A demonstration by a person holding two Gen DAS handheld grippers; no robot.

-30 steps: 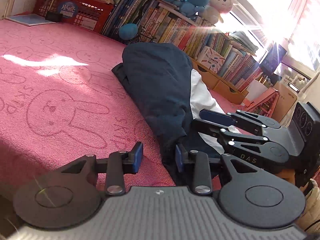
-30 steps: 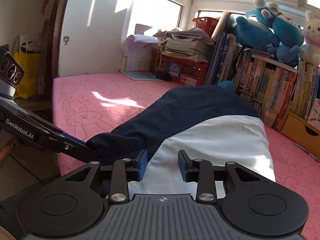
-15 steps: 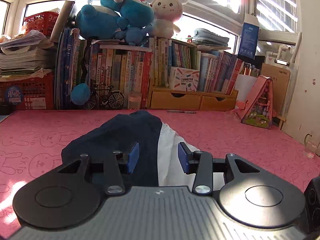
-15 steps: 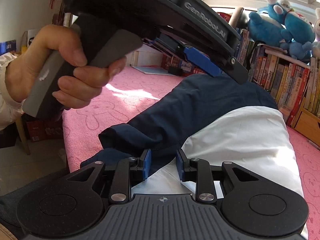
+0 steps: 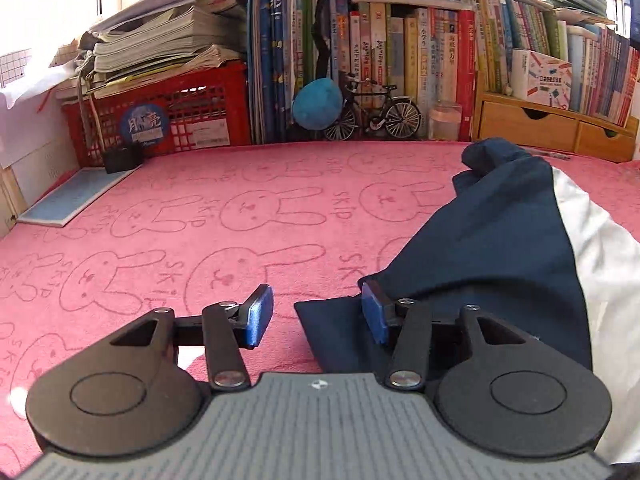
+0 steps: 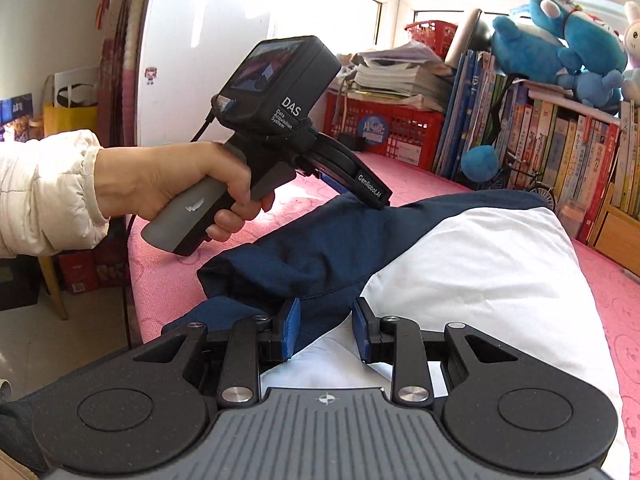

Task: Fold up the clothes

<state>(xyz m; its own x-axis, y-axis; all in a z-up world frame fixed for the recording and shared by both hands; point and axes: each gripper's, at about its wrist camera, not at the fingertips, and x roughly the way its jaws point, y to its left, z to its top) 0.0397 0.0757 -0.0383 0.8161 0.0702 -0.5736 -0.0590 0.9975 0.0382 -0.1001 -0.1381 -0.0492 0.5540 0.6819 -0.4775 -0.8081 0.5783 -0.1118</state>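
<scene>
A navy and white garment (image 5: 500, 248) lies bunched on the pink bunny-print cover (image 5: 200, 220); it also shows in the right wrist view (image 6: 460, 264). My left gripper (image 5: 318, 316) is open, low over the cover at the garment's left edge, its right finger against the navy cloth. My right gripper (image 6: 326, 330) is open and holds nothing, just above the seam between navy and white cloth at the near end. The left gripper's body (image 6: 288, 120), held in a hand, hovers over the navy sleeve, its fingertips hidden.
A red crate (image 5: 168, 116) with stacked papers, rows of books (image 5: 400, 60), a model bicycle (image 5: 374, 114), wooden drawers (image 5: 552, 128) and blue plush toys (image 6: 560, 44) line the far side. A flat blue pad (image 5: 76, 196) lies at the left. The bed's edge (image 6: 136, 280) drops to the floor.
The left gripper swung left and down to the garment's left edge, and its jaws opened wider. The right gripper stayed at the near end, its jaws slightly wider.
</scene>
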